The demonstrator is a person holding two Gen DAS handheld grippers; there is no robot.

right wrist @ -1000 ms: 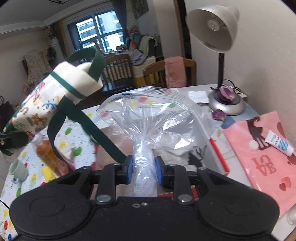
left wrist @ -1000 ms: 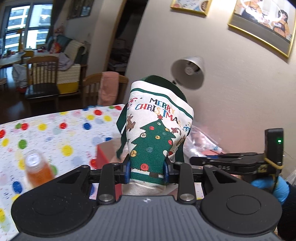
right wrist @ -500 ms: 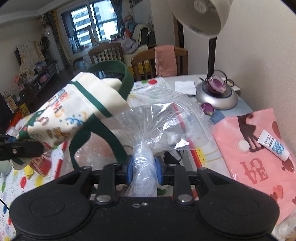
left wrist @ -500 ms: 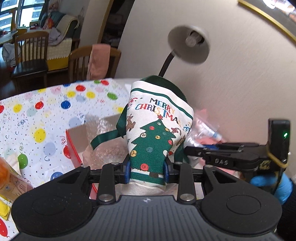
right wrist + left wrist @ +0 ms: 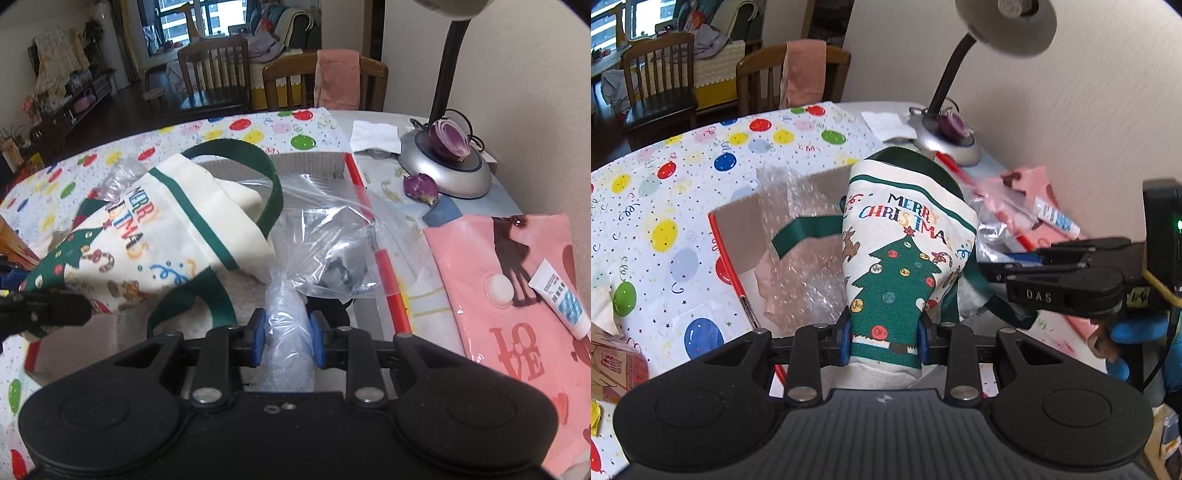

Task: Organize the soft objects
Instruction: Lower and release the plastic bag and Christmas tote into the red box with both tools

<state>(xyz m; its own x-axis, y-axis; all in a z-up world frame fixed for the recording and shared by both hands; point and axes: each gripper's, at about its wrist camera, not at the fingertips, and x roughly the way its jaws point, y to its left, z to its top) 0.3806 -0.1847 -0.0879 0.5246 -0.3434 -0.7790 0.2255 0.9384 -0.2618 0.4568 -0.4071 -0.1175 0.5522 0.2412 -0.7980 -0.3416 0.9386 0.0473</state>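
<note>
Balloon-printed white tablecloth (image 5: pixel 665 206) covers the table we work at, which stands against a cream wall, with wooden chairs and a bright window far behind. We hold a small cream canvas tote bag with green trim and a "Merry Christmas" tree print (image 5: pixel 901 258) in our left gripper (image 5: pixel 884 338), whose blue-padded jaws are closed narrowly on the bag's lower end so that it stands up over an open cardboard box with red edges (image 5: pixel 731 240). Its green strap handles hang loose, one curling to the left over crumpled bubble wrap (image 5: pixel 801 266) lying inside the box. Our right gripper (image 5: pixel 288 339) is clamped narrowly on the twisted neck of a clear plastic zip bag with a red seal strip (image 5: pixel 332 236); the bag balloons out just beyond the jaws, touching the tote on its left and also over the box. In the left wrist view the right gripper (image 5: pixel 993 269) comes in from the right, close beside the tote. To the right of the box lies a flat pink plastic pouch printed "LOVE" (image 5: pixel 517 295) with a small white tube (image 5: pixel 561 299) resting on it. Farther back stands a silver-based desk lamp with a black gooseneck (image 5: pixel 443 170), a halved purple onion (image 5: pixel 450 138) on its base, and a white folded paper (image 5: pixel 373 136) to its left.
</note>
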